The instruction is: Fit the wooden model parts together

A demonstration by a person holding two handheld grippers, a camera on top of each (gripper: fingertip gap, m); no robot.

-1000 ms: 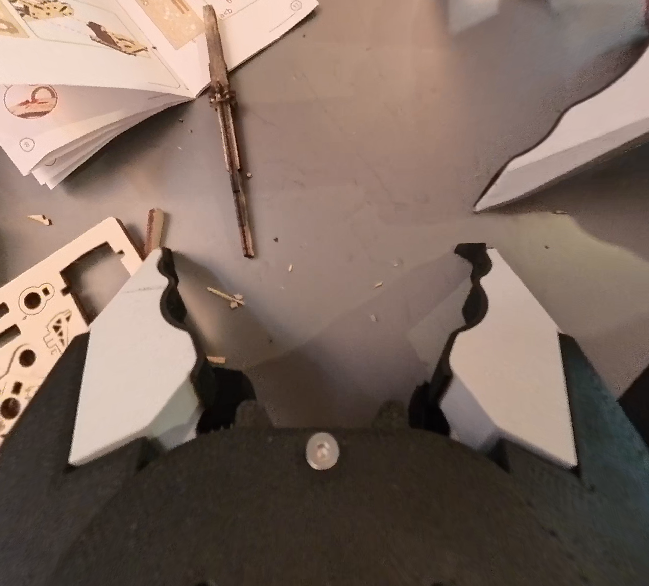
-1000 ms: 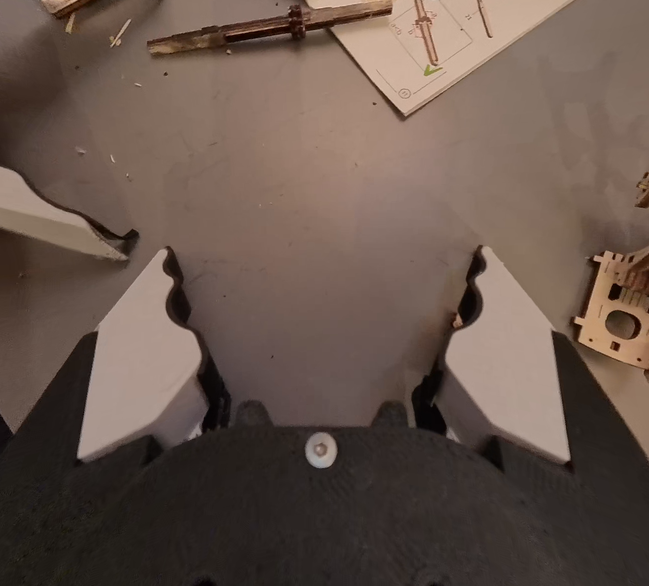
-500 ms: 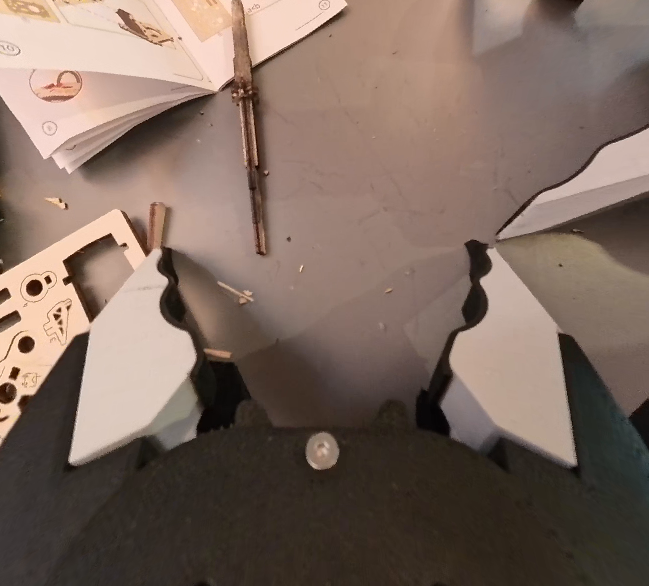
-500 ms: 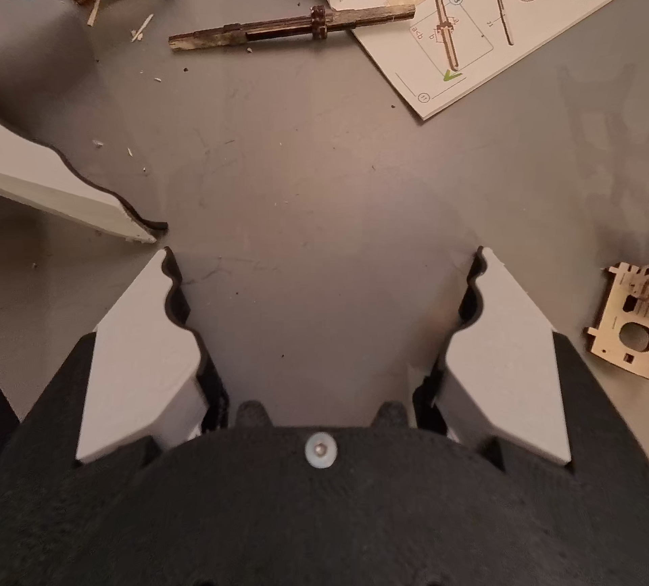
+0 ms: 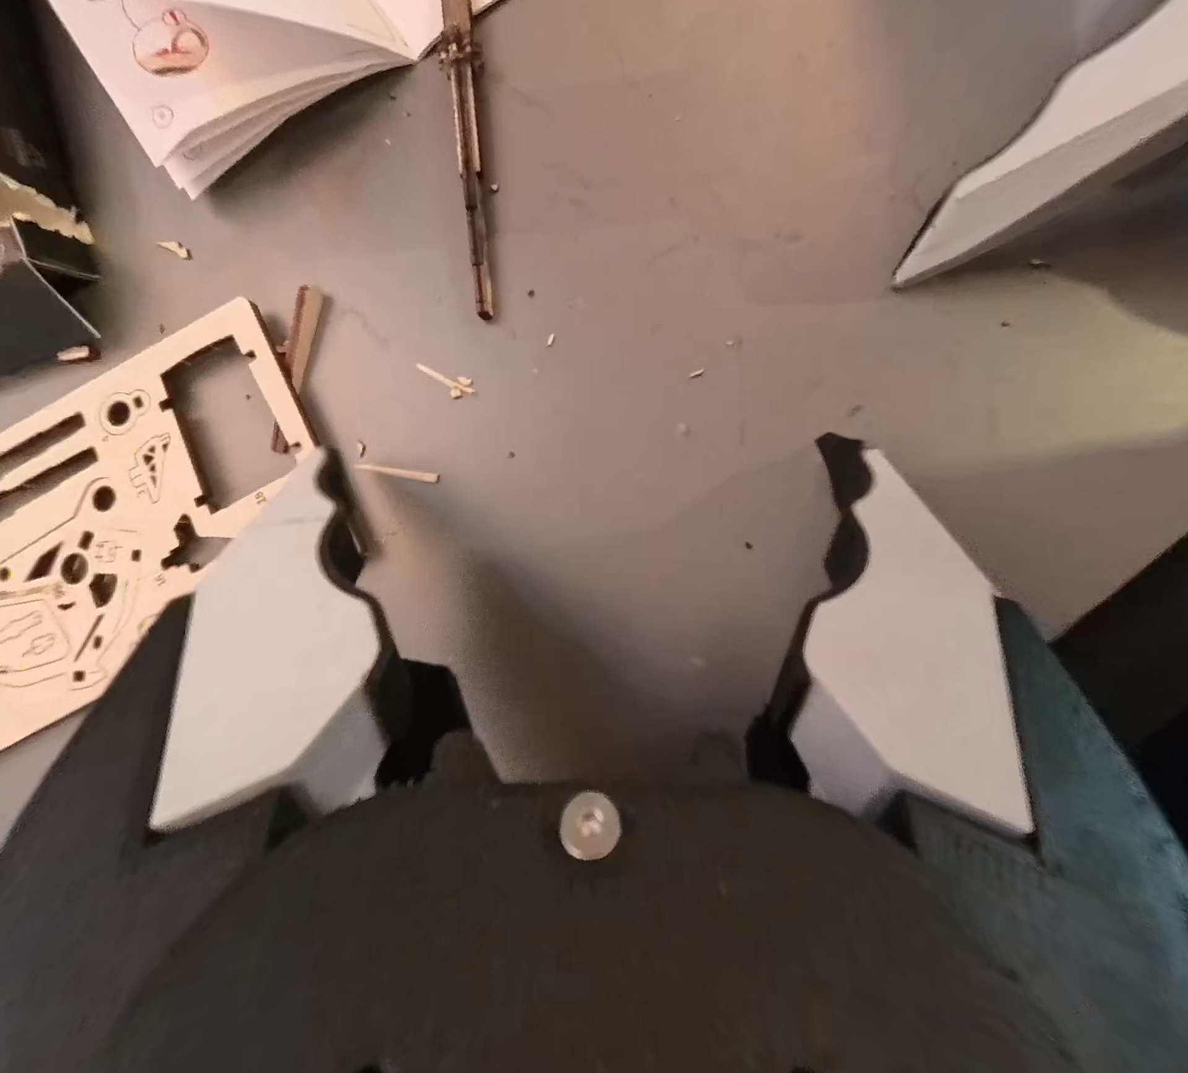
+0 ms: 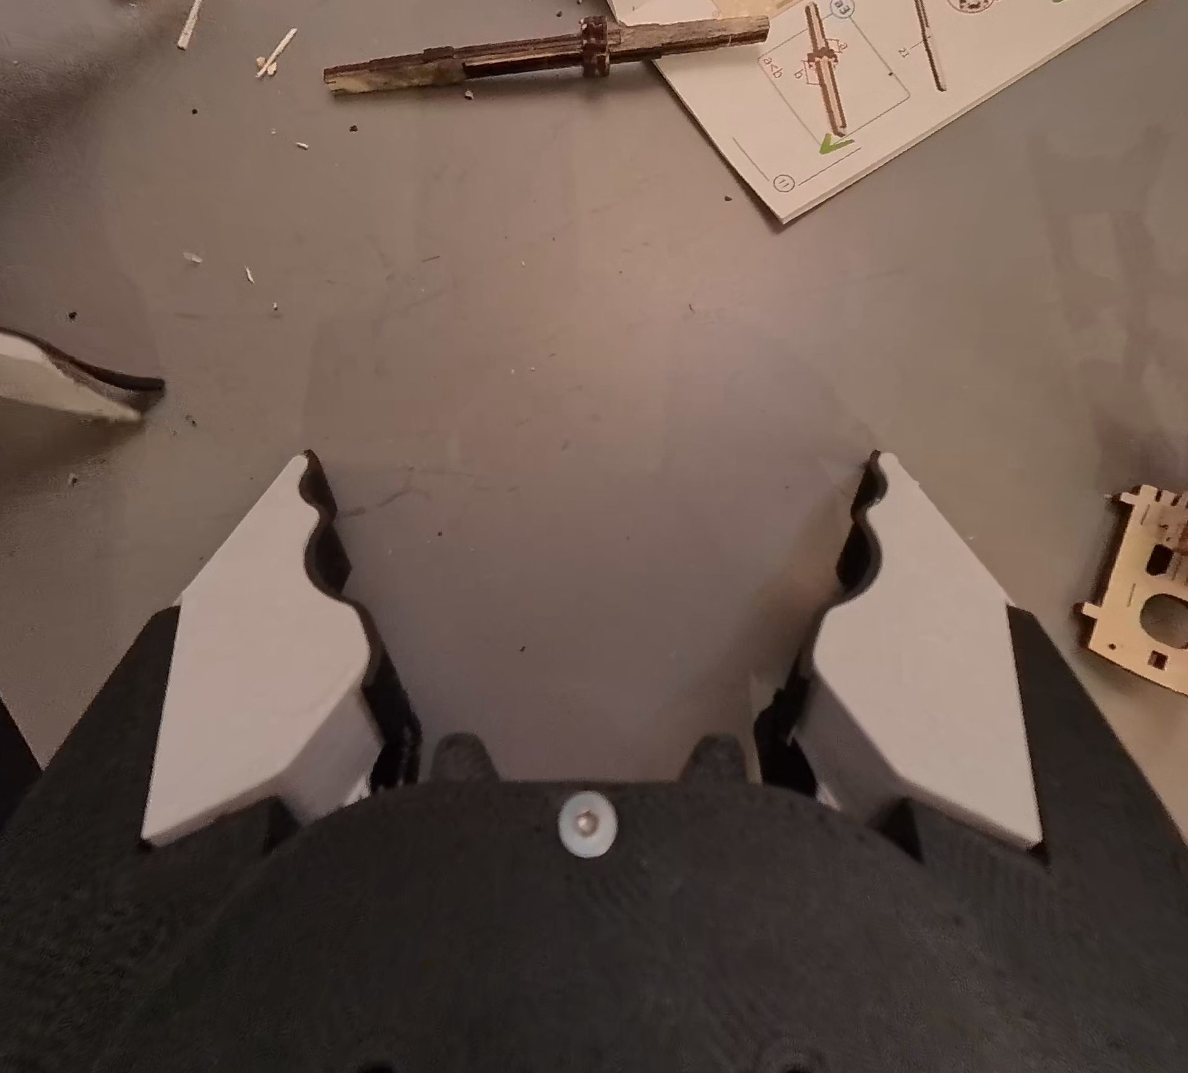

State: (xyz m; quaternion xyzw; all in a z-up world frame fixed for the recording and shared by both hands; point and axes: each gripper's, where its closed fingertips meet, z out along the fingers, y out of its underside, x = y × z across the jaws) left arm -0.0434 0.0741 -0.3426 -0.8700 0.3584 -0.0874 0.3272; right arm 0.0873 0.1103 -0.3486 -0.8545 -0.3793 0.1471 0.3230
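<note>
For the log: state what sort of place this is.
Probably a hobby workbench: a grey tabletop holding an open instruction booklet, a dark assembled wooden axle, a laser-cut plywood sheet and wood splinters.

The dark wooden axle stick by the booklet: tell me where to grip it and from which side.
Grip the axle stick on its bare shaft between the small collar and the free end, coming from above with the jaws across its width. It lies flat on the table, and its other end rests on the booklet.
</note>
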